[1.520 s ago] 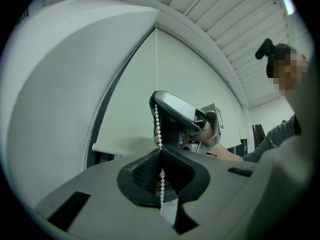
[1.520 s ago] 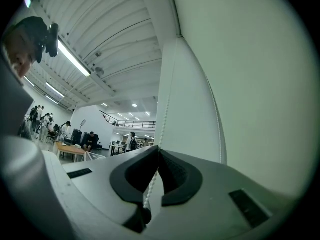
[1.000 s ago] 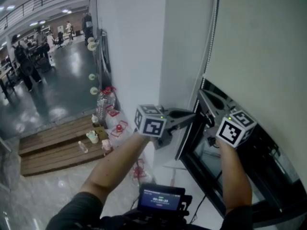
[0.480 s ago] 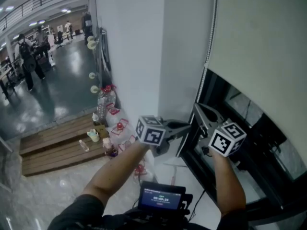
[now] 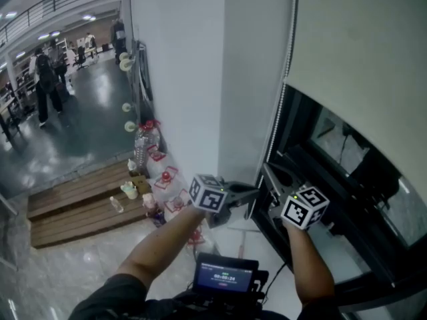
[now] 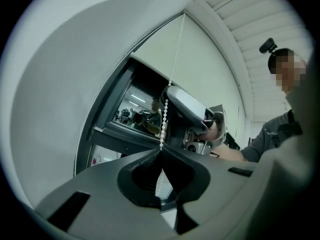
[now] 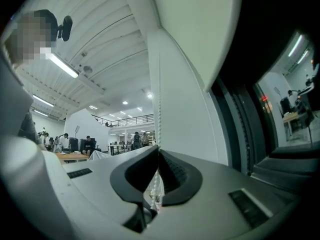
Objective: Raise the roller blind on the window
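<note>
Chain sits pinched in left claw and right claw; a jerk could slip beads above either claw free.

The bead chain hangs between the wall at left and the roller blind at right, with the window below the blind.

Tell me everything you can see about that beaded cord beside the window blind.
The cord is a thin string of small white beads, plastic by its look. It hangs taut and nearly straight down along the side edge of the cream blind. Both grippers are shut on it low down: the left gripper and the right gripper each pinch it at their jaw tips.
</note>
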### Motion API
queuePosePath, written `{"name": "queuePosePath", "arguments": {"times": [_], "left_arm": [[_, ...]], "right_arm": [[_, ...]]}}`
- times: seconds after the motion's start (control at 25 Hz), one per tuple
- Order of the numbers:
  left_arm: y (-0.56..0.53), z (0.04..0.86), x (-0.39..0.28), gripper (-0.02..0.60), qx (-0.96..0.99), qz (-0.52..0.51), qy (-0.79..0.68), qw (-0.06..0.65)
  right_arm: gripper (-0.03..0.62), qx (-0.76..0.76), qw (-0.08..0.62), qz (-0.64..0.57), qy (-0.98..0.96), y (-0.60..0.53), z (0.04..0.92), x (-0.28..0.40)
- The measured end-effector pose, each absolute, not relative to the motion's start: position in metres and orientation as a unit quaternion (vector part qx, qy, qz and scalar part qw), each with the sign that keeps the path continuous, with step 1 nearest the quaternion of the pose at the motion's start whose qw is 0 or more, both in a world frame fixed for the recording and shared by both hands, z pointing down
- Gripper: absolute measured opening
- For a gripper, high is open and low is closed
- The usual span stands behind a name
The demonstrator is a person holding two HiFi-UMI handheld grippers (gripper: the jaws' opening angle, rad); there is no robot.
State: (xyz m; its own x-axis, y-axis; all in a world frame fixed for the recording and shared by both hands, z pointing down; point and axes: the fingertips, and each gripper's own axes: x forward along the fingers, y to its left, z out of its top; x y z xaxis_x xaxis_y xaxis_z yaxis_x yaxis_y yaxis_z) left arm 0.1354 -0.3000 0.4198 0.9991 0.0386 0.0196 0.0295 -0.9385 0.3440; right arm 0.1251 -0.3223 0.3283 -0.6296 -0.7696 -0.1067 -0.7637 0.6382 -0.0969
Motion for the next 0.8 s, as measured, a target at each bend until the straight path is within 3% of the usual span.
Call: {"name": "queuePosePath", "arguments": {"times": [0.52, 0.8], "left_arm": [[-0.287, 0.455, 0.131, -0.003, 0.977, 0.016, 0.026, 0.211], [-0.295, 0.449, 0.118, 0.005, 0.978, 0.021, 0.002, 0.208]], "right_arm": [[0.0, -0.433, 0.053, -0.043, 0.899, -0.311, 0.37, 0.122], [0.0, -0.434, 0.086, -0.065, 0.894, -0.311, 0.367, 0.133]]}}
